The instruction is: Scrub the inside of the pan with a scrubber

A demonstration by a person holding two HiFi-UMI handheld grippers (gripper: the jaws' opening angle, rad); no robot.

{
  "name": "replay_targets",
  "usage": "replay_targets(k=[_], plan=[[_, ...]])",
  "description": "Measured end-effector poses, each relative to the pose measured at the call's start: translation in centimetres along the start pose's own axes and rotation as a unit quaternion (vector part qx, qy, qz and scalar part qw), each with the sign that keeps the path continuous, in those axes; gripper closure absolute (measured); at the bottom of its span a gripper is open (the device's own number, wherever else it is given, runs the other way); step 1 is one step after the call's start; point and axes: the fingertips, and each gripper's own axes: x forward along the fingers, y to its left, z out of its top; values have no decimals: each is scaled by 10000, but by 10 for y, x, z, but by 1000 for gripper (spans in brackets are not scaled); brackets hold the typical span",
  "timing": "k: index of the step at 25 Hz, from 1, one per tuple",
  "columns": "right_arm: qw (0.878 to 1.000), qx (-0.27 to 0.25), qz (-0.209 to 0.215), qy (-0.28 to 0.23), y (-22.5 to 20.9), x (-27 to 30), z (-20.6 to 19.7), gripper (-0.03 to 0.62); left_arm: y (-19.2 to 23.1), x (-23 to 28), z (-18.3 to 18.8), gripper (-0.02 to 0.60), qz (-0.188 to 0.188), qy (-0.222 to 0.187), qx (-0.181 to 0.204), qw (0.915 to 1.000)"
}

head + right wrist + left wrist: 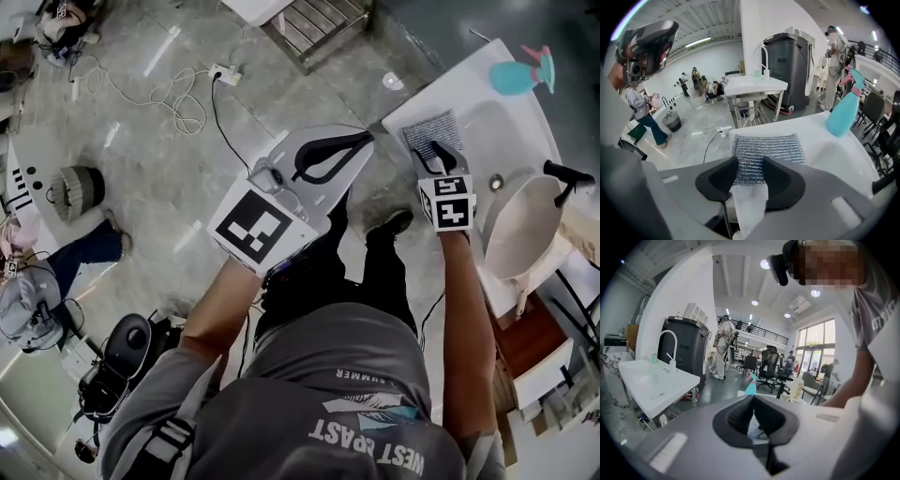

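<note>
My right gripper is tilted steeply down over the scrubber, with the jaws wide apart and straddling its near edge; pads not pressing, nothing held. The scrubber lies flat on the white counter near its corner, so I come from above to pinch the thin mesh off the surface. The pan sits at the sink basin to the right and looks tipped, black handle on its far side, well apart from the scrubber. A teal spray bottle stands at the far end, out of the way. My left gripper hovers off the counter edge; tips look closed, empty, probably waiting to steady the pan. Step: grasping the scrubber, scrubbing not started
</note>
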Motion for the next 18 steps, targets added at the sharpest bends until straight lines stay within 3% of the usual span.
replay_targets(k=[6,18], plan=[[9996,238,161,3,5,-2,0,581,-8,1,2,580,-32,42,61,10000],[9969,703,249,-247,5,-29,-4,588,-23,1,10,580,-64,-53,268,9996]])
